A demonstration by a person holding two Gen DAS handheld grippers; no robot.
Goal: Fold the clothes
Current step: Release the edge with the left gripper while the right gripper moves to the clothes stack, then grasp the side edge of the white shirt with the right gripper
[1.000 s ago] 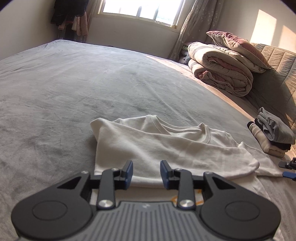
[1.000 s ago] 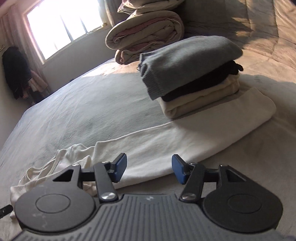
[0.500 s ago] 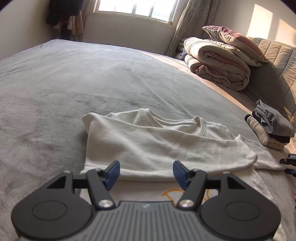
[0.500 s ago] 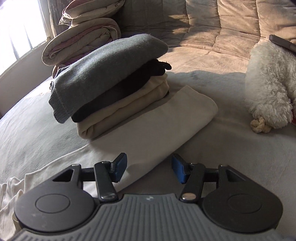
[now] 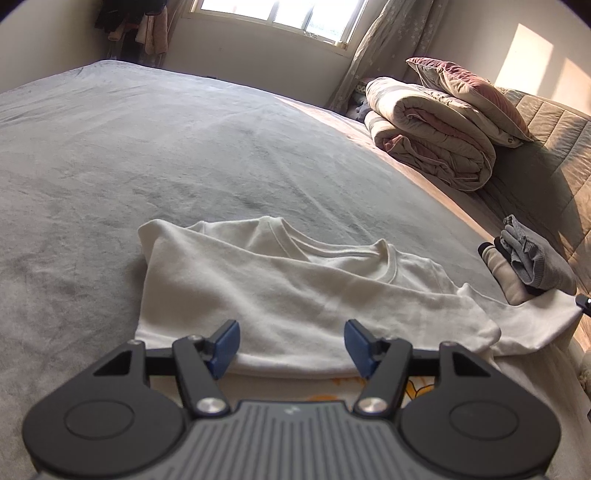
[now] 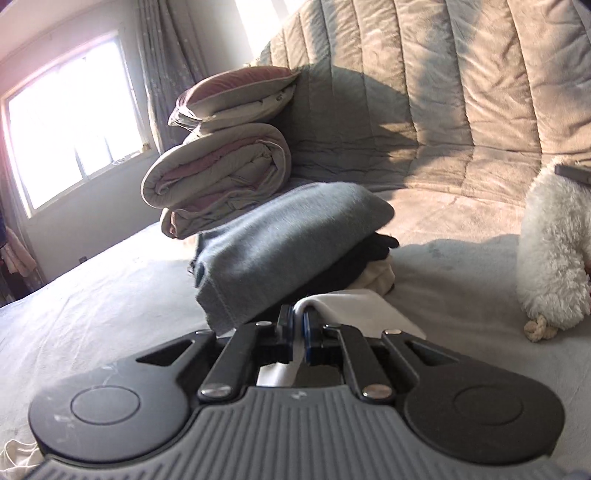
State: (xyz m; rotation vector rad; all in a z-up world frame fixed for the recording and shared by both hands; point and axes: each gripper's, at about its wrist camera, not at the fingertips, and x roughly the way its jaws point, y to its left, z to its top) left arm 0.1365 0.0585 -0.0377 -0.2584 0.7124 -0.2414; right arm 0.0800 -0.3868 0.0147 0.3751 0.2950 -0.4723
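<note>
A white T-shirt lies on the grey bed cover, its near side folded over and its collar away from me. My left gripper is open, its blue pads standing apart just above the shirt's near folded edge, nothing pinched. My right gripper is shut on the shirt's white end, which rises off the bed between the pads. Right behind it stands a stack of folded clothes with a grey knit on top, seen at the far right in the left wrist view as the stack.
A rolled duvet with a pillow on it lies at the bed's head against a quilted headboard. A fluffy white thing with a knotted rope sits right of the stack. The window is at the far wall.
The left jaws have spread wider over the shirt's near edge. The right jaws have shut on the shirt's white end and lifted it, the view tilting up toward the headboard.
</note>
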